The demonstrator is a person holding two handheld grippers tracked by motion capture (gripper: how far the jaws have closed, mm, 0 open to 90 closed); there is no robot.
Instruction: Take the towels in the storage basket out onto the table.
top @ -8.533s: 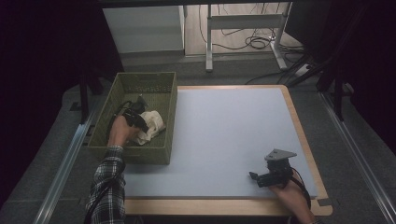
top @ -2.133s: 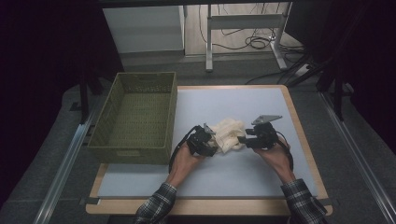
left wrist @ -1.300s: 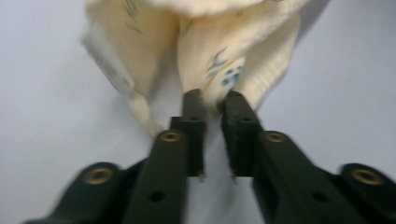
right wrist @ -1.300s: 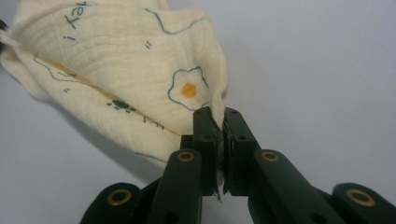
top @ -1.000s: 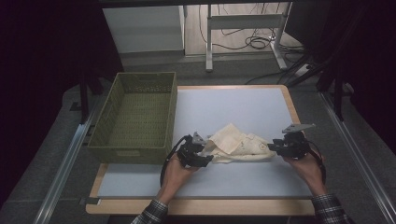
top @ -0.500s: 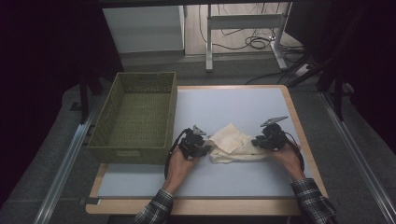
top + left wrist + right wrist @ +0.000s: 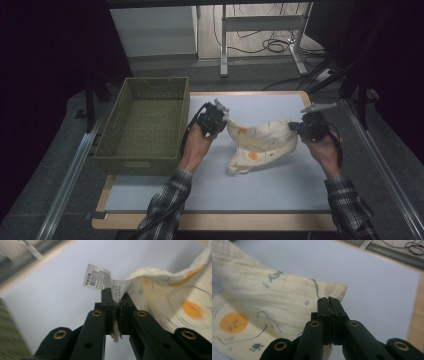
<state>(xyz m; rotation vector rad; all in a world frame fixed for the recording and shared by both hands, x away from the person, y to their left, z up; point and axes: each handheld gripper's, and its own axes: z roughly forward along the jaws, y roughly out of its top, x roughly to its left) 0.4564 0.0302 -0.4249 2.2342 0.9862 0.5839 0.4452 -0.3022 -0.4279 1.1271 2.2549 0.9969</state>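
High view down over the table (image 7: 280, 185); gripper views close along their fingers, sharing the cloth (image 7: 260, 142).

Cream cloth (image 7: 260, 145) printed with orange dots and grey outlines; white barcode label (image 7: 97, 277); olive woven basket (image 7: 145, 125); pale blue bench (image 7: 260, 185).

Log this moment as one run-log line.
left tool: shut on cloth corner by label | right tool: shut on opposite corner | printed cloth: lifted, sagging over table | basket: empty
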